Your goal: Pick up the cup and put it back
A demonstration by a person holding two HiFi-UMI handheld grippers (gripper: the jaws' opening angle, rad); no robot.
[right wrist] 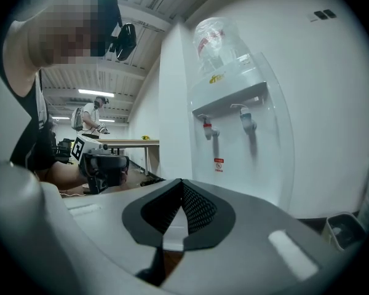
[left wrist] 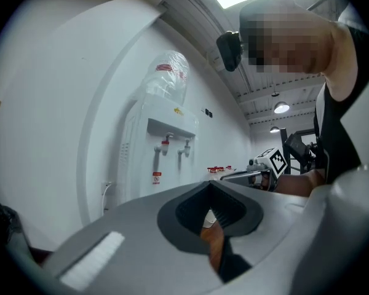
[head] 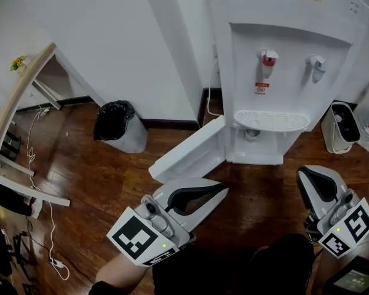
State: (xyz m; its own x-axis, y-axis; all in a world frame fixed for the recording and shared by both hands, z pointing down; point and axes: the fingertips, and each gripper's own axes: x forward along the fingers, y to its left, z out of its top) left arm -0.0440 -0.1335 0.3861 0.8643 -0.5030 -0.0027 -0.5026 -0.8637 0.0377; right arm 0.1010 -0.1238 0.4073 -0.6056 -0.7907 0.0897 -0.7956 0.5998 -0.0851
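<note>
Both grippers hang low over the floor (head: 111, 183), well short of the dispenser (head: 283, 54). The left gripper (head: 220, 190) has its jaws clenched on nothing, and the right gripper (head: 309, 176) is likewise clamped tight and empty.

The cup (head: 252, 134) appears to be the small pale round thing in the open compartment just under the tray (head: 272, 120), at about 1 o'clock from the left gripper and 11 o'clock from the right. It is small and shadowed, so this is a judgement.

What could go wrong:
- With jaws closed, either gripper reaching in would shove the cup deeper or tip it rather than take it, so they need to part first.
- The door (head: 187, 152) swings out toward 8 o'clock and lies between the left gripper and the compartment. A straight reach from that side could catch its edge.
- The tray overhangs the opening, so lifting the cup too early could knock its rim on the underside.
- A light cup (probably thin-walled) may buckle or slip if squeezed hard or off-centre.

The cup seems to stand upright, mouth up, long axis vertical. Only a roundish rim shows, so a lean cannot be ruled out.
</note>
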